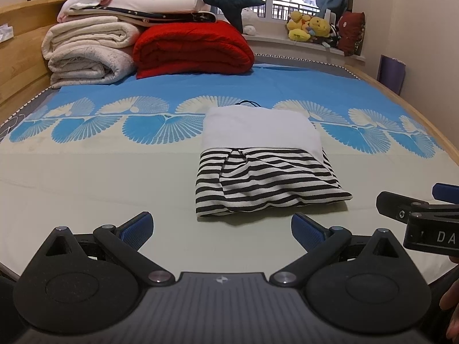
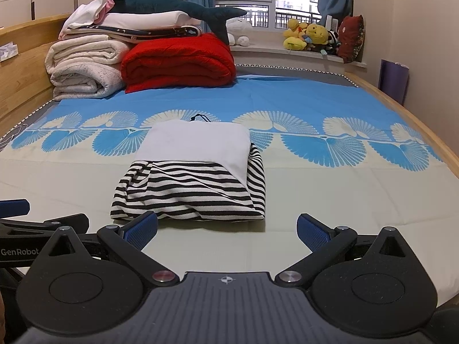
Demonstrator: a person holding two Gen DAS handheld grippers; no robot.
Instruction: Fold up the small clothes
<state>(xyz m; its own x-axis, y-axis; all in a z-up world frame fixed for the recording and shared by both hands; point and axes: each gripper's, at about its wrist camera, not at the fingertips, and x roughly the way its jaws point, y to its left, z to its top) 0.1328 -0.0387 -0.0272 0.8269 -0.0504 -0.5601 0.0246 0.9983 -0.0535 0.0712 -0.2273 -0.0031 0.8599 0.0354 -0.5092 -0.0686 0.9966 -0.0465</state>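
Observation:
A small garment (image 1: 264,157), folded into a compact rectangle, lies flat on the bed; it also shows in the right wrist view (image 2: 195,172). Its far half is plain white and its near half is black-and-white striped. A thin dark cord pokes out at its far edge. My left gripper (image 1: 222,230) is open and empty, just short of the garment's near edge. My right gripper (image 2: 226,233) is open and empty, just in front of the garment. The right gripper also shows at the right edge of the left wrist view (image 1: 416,209).
The bed sheet (image 1: 86,186) is pale with a blue fan pattern further back. Folded white blankets (image 1: 89,54) and a red blanket (image 1: 192,48) are stacked at the far left, with a shark plush on top. Stuffed toys (image 1: 312,28) sit on the windowsill. A wooden bed frame (image 1: 430,126) runs along the right.

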